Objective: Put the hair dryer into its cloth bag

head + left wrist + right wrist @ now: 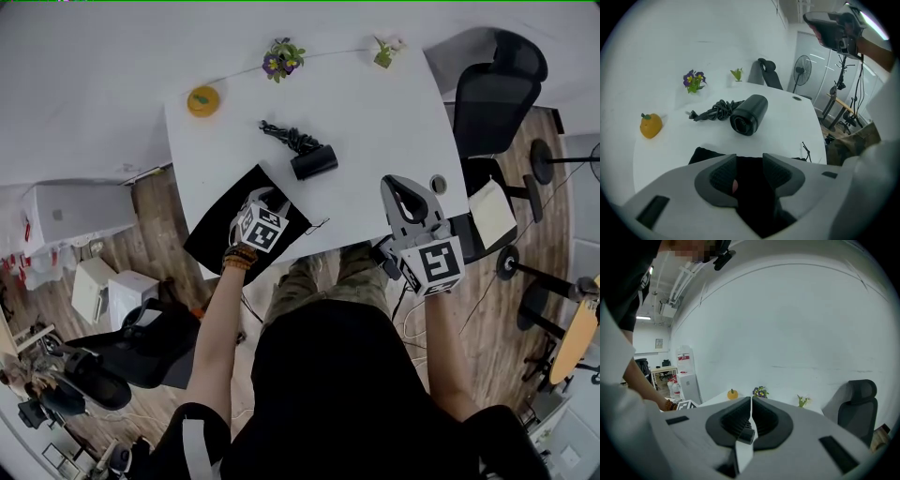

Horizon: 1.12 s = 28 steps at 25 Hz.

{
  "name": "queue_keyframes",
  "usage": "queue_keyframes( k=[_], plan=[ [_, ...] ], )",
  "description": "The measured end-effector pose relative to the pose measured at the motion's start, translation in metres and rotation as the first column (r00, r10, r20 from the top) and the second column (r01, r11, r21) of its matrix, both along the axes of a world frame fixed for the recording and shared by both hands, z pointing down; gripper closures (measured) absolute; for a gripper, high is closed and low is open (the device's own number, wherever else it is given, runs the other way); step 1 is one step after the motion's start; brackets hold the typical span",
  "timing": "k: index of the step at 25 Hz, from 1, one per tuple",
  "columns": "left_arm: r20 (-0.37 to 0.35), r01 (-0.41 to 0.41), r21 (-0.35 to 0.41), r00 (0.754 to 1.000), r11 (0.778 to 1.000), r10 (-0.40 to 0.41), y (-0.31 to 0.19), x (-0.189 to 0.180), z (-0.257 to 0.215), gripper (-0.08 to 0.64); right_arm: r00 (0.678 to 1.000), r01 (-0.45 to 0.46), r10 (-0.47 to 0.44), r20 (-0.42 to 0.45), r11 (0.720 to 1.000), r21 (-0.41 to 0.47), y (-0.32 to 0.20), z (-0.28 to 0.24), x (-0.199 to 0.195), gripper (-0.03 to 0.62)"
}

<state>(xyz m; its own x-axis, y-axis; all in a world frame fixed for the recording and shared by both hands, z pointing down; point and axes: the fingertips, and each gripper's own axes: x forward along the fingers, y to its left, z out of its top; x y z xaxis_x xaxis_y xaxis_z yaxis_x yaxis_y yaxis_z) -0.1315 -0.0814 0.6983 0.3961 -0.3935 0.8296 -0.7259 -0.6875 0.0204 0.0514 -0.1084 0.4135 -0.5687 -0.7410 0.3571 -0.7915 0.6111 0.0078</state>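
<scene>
Hair dryer (749, 114), smooth black cylinder with coiled cord (712, 111), lying on white table (797, 122) just beyond left claw (749, 161). Ribbed jaws spread wide, gripping nothing, above flat black cloth bag (705, 154). Right claw (751, 404) pinched shut, empty.

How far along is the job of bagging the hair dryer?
Done: nothing yet; the hair dryer lies on the table outside the black cloth bag, cord bunched beside it. In hand: the left claw hangs open over the bag, gripping nothing; the right claw is shut, off to the side. Left: open the bag, lift the hair dryer, slide it in.
</scene>
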Motion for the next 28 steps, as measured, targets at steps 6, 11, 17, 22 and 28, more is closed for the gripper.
queue_keyframes(
  k=[6,11,17,22,28],
  plan=[
    [0.01,-0.012,-0.058,1.0,0.998,0.013,0.008,0.005,0.018,0.385,1.0,-0.016,0.016,0.021,1.0,-0.002,-0.006,-0.004,-0.001,0.561],
    [0.018,0.007,-0.078,1.0,0.997,-0.006,0.008,0.006,0.028,0.409,1.0,-0.018,0.018,0.021,1.0,0.005,-0.01,-0.005,0.001,0.561],
    [0.029,0.016,-0.073,0.999,0.997,-0.014,0.007,0.002,0.024,0.495,1.0,-0.02,0.021,0.022,1.0,-0.012,-0.007,0.001,0.008,0.561],
    [0.018,0.001,-0.018,1.0,1.0,0.0,0.007,0.004,-0.001,0.495,0.999,-0.024,0.025,0.029,0.999,-0.023,-0.005,0.008,0.011,0.561],
    [-0.016,-0.042,0.074,0.999,0.996,0.044,0.013,0.007,-0.048,0.497,0.999,-0.002,0.004,0.046,0.999,-0.039,-0.004,0.015,0.003,0.561]
  ],
)
